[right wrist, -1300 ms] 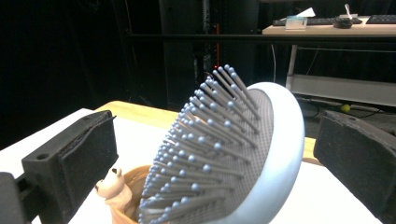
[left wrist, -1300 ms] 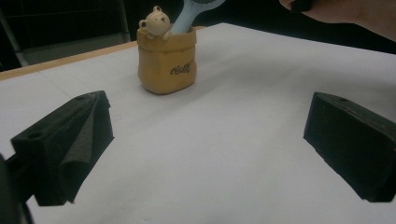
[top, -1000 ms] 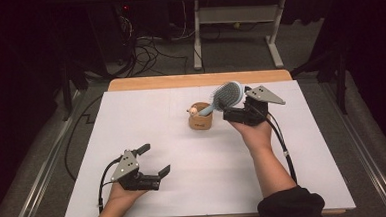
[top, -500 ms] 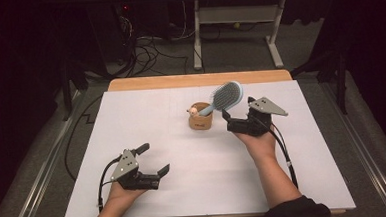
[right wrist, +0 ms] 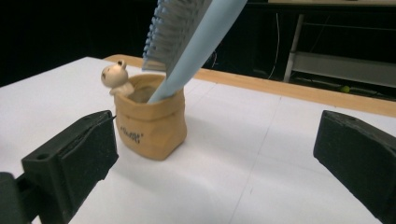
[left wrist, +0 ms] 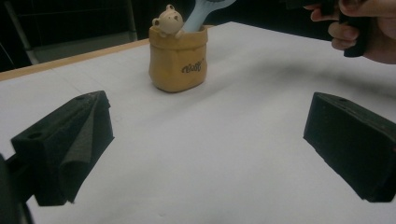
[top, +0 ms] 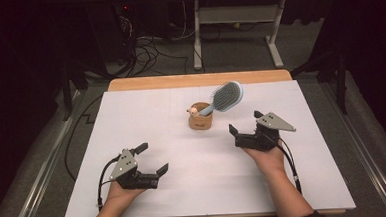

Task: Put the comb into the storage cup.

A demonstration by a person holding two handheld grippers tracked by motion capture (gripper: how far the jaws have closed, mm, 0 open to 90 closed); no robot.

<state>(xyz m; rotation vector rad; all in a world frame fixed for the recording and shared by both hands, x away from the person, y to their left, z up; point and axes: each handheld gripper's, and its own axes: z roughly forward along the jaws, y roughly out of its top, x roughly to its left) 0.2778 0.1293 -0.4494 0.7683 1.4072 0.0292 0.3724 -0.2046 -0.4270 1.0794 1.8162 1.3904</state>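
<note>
A tan bag-shaped pot (top: 200, 122) with a small bear figure on its rim stands in the middle of the white table (top: 146, 116). In it stands a light blue hairbrush (top: 225, 97), handle down, its head leaning to the right. My right gripper (top: 245, 122) rests open to the right of the pot and a little nearer, holding nothing. Along its jaws I see the pot (right wrist: 152, 123) and the brush (right wrist: 187, 37) close ahead. My left gripper (top: 154, 157) lies open at the near left, far from the pot (left wrist: 177, 63).
A wooden strip (top: 199, 80) borders the table's far edge. Beyond it are floor cables (top: 147, 46) and a white metal frame (top: 236, 16). The person's right hand (left wrist: 359, 28) shows at the top right of the left gripper view.
My right gripper has drawn back from the brush head toward the near side, its jaws now apart. The brush stays in the pot. The left gripper has not moved.
</note>
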